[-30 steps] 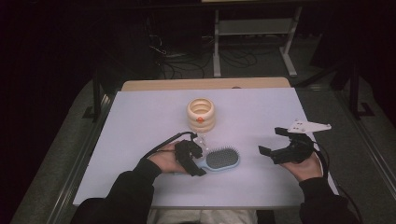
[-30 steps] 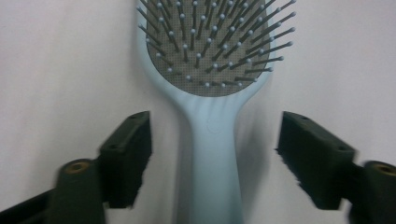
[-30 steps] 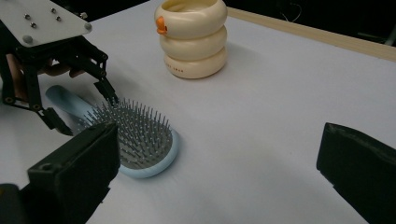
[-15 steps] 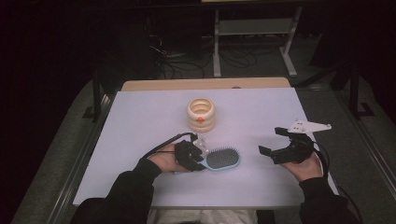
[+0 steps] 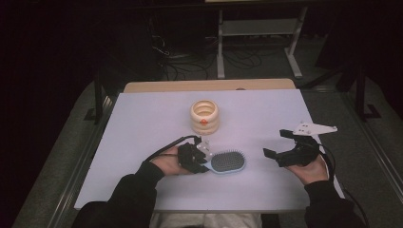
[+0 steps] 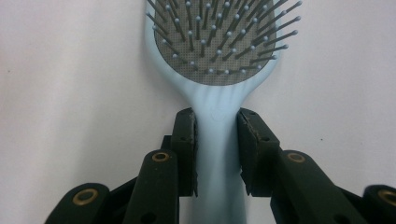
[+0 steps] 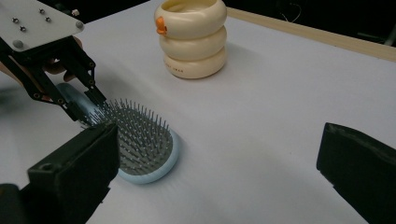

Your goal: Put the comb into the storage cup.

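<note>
Tongs on the left [image 6: 217,154] are clamped on the pale blue handle of the hairbrush [image 5: 228,162], which lies bristles up on the white table [image 5: 142,123] near its front edge. Beyond the brush stands a cream ringed holder [image 5: 205,116], open at the top, its inside not visible. Compared with half a second ago, nothing has visibly shifted. The left hand [image 5: 168,164] rests low on the table; the right tongs [image 5: 278,144] hover to the right, spread wide, well apart from the brush.
</note>
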### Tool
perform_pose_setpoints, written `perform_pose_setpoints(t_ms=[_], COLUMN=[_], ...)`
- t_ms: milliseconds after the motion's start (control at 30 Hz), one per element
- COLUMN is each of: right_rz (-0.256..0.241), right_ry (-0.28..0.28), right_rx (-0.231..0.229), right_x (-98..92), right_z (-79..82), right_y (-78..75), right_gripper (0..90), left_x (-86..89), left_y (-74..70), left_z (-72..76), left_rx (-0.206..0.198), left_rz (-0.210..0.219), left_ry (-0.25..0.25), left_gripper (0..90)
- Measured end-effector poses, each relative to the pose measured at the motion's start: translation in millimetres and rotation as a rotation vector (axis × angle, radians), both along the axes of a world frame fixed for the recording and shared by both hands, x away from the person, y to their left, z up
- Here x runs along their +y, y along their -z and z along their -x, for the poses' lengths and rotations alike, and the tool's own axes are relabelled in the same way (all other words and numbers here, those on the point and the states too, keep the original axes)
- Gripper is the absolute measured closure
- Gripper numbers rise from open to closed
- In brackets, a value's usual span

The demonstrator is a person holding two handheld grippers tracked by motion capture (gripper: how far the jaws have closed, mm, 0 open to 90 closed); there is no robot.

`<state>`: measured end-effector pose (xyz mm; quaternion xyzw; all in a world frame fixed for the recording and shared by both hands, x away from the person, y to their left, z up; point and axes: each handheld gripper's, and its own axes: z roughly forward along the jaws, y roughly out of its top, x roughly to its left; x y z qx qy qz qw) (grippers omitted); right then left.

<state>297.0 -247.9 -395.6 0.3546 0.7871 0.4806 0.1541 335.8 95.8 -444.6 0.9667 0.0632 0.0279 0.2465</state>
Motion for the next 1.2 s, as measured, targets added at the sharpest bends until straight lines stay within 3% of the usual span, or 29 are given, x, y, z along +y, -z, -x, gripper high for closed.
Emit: perform_pose_setpoints(t_ms=[367, 900, 1200], right_rz=[-0.001, -0.004, -0.002], right_ry=[0.000, 0.000, -0.001], right_rx=[-0.001, 0.000, 0.000], right_x=[-0.2, -0.4, -0.1], right_z=[0.0, 0.0, -0.1], right_y=[-0.1, -0.3, -0.1], right_gripper=[0.0, 0.0, 0.0], left_x=[12.0, 25.6, 34.3], left_y=[-7.3, -40.7, -53.6], left_z=[-7.1, -12.6, -14.5], left_rx=[-0.004, -0.052, -0.059], left_rz=[0.012, 0.039, 0.051], left_ry=[-0.025, -0.040, -0.039], left_gripper=[69.8, 69.8, 69.8])
